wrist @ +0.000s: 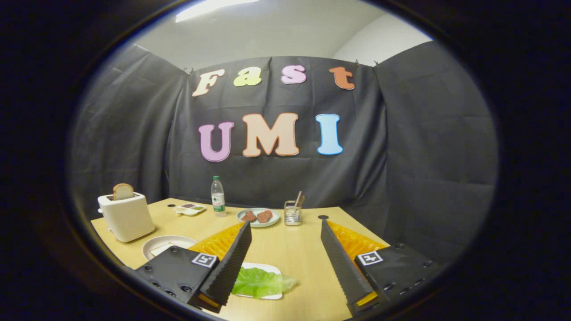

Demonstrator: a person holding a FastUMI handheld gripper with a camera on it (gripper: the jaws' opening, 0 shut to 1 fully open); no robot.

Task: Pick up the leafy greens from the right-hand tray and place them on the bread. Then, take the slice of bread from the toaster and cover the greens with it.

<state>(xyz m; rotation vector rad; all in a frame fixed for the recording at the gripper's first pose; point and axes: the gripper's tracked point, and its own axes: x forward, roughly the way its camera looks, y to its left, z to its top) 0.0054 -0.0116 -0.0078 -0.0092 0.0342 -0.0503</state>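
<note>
A wooden bench is seen stretching away from the gripper to the booth's cloth wall, which closes it in on the far side and on both flanks. The gripper is held above the near edge of the bench, its jaws released and spread wide apart, with nothing grasped between them.

Near the left edge of the bench a pale toaster is set upright, and a slice of bread is seen standing in its slot, its browned crust raised above the top. Just nearer than the toaster, a round white plate is placed, partly hidden behind the left finger; a pale flat piece, possibly the bread, is seen lying on it, though it cannot be told for certain.

Close to the near edge, a white tray is placed just beside the left finger and between the two fingers, and the leafy greens are laid on it, one leaf tip reaching past the tray's rim toward the right finger.

Toward the far edge, a green-rimmed plate with two reddish-brown pieces on it is set near the middle. A clear water bottle is stood upright to its left, and a small divided dish is placed further left, between the bottle and the toaster. To the right of the plate, a glass holder with wooden sticks leaning in it is set.
</note>
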